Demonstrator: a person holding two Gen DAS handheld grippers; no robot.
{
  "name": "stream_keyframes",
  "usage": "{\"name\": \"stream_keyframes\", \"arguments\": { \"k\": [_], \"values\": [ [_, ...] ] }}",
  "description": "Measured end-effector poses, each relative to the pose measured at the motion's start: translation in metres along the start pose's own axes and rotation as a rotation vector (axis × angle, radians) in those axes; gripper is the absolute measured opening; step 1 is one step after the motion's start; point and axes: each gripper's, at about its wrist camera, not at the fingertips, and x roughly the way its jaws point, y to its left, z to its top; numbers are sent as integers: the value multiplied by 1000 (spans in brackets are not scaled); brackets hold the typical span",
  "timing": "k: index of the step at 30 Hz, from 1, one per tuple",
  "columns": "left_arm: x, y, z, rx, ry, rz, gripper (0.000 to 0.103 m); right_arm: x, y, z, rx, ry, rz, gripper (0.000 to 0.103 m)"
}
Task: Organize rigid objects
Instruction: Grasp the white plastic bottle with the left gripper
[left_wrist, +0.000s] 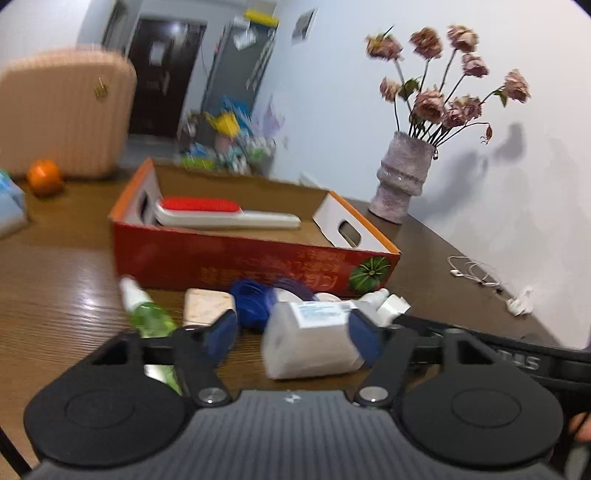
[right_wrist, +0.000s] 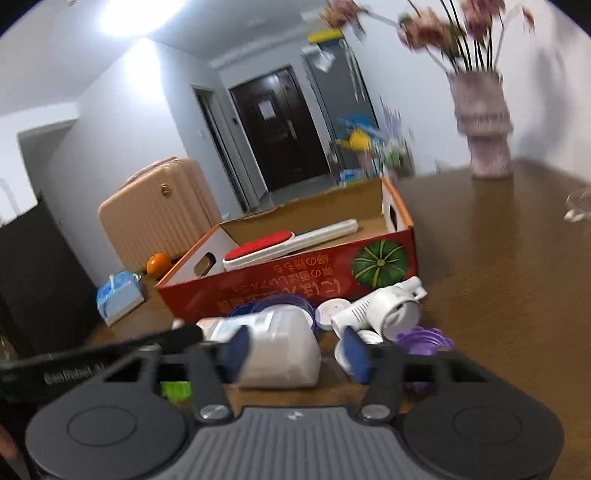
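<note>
A red cardboard box (left_wrist: 236, 269) stands on the brown table (left_wrist: 55, 280) and holds a red-and-white lint brush (left_wrist: 225, 214). In front of it lies a pile: a white labelled bottle (left_wrist: 314, 336), a green spray bottle (left_wrist: 147, 314), a beige block (left_wrist: 207, 306), a blue ribbed thing (left_wrist: 255, 302) and white plastic parts (left_wrist: 388, 304). My left gripper (left_wrist: 295, 334) is open around the white bottle, which touches its right pad. In the right wrist view my right gripper (right_wrist: 295, 350) is open with the same bottle (right_wrist: 277, 350) by its left finger; the box (right_wrist: 295, 280), white plastic pieces (right_wrist: 380, 310) and a purple ribbed piece (right_wrist: 424, 339) lie ahead.
A vase of dried roses (left_wrist: 402, 173) stands at the back right by the wall. White earphones and a plug (left_wrist: 487, 280) lie right of the box. An orange (left_wrist: 44, 177), a peach suitcase (left_wrist: 62, 110) and a blue tissue pack (right_wrist: 118, 295) are to the left.
</note>
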Motion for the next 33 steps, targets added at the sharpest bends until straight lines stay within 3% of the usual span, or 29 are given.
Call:
{"name": "stream_keyframes", "arguments": {
  "k": [3, 5, 9, 14, 18, 26, 33],
  "values": [
    [25, 11, 10, -83, 84, -67, 32, 23, -5, 7, 34, 33, 24, 28],
    [34, 16, 10, -124, 108, -95, 31, 32, -9, 8, 63, 53, 81, 23],
    [28, 17, 6, -145, 108, -110, 29, 26, -5, 2, 22, 52, 91, 21],
    [-1, 11, -17, -168, 110, -140, 30, -4, -2, -24, -23, 87, 119, 24],
    [-24, -6, -44, -100, 105, -156, 38, -29, -3, -50, -21, 96, 130, 33],
    [-60, -10, -85, -115, 142, -219, 45, -73, 5, -86, -73, 103, 143, 36],
    [-75, -10, -80, -111, 100, -228, 45, -83, -1, -80, -21, 70, 136, 41]
  ]
}}
